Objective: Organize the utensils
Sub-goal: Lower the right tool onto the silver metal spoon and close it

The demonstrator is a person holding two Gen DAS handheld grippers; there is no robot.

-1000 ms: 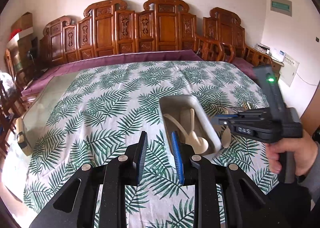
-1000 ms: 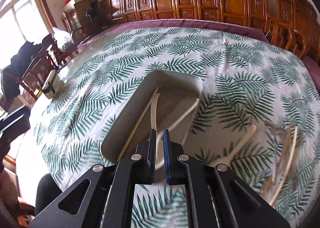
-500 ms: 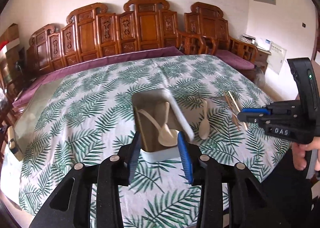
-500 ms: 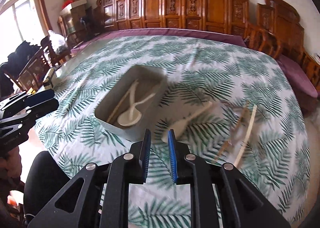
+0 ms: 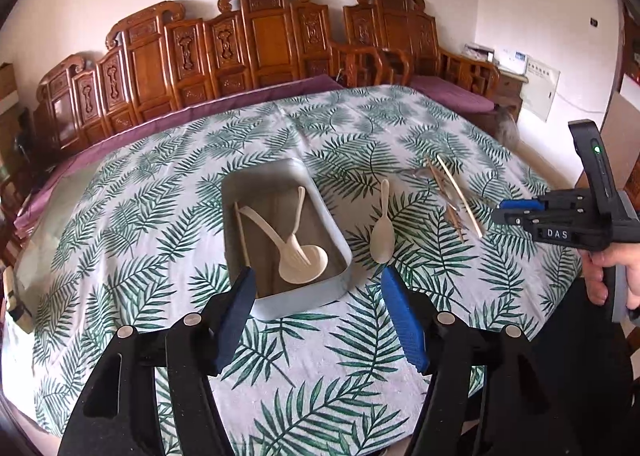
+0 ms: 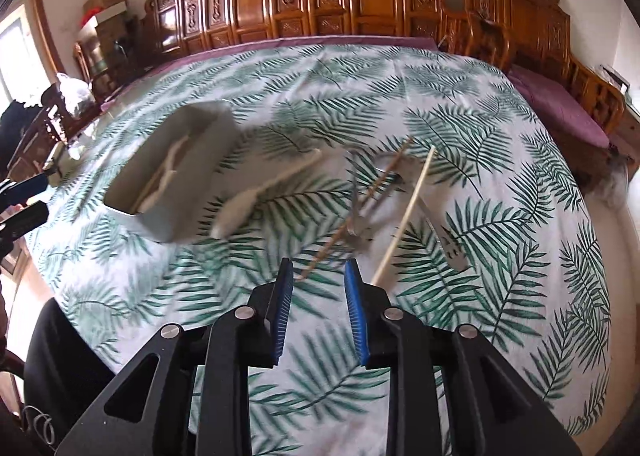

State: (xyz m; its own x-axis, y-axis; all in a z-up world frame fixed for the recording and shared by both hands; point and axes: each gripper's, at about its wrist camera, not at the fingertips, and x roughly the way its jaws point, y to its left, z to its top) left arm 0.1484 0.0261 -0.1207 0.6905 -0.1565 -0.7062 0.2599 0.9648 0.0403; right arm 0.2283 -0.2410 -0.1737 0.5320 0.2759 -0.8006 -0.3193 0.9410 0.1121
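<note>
A grey rectangular tray [image 5: 332, 212] sits mid-table and holds a cream spoon [image 5: 298, 260], a cream fork [image 5: 297, 224] and a chopstick [image 5: 241, 234]. A second cream spoon [image 5: 382, 232] lies on the cloth right of the tray; it also shows in the right wrist view [image 6: 264, 192]. Chopsticks [image 6: 404, 216] and metal utensils [image 6: 448, 242] lie further right. My left gripper [image 5: 318, 320] is open and empty, just in front of the tray. My right gripper [image 6: 318, 296] is open and empty, above the near ends of the chopsticks.
The round table [image 5: 160, 160] has a palm-leaf cloth. Carved wooden chairs [image 5: 272, 40] line the far side. A hand holds the right gripper's body [image 5: 576, 224] at the table's right edge. Boxes and clutter [image 6: 100, 16] stand at the far left.
Both grippers have pulled back from the tray and opened wider. The right gripper has swung right, from the tray toward the chopsticks.
</note>
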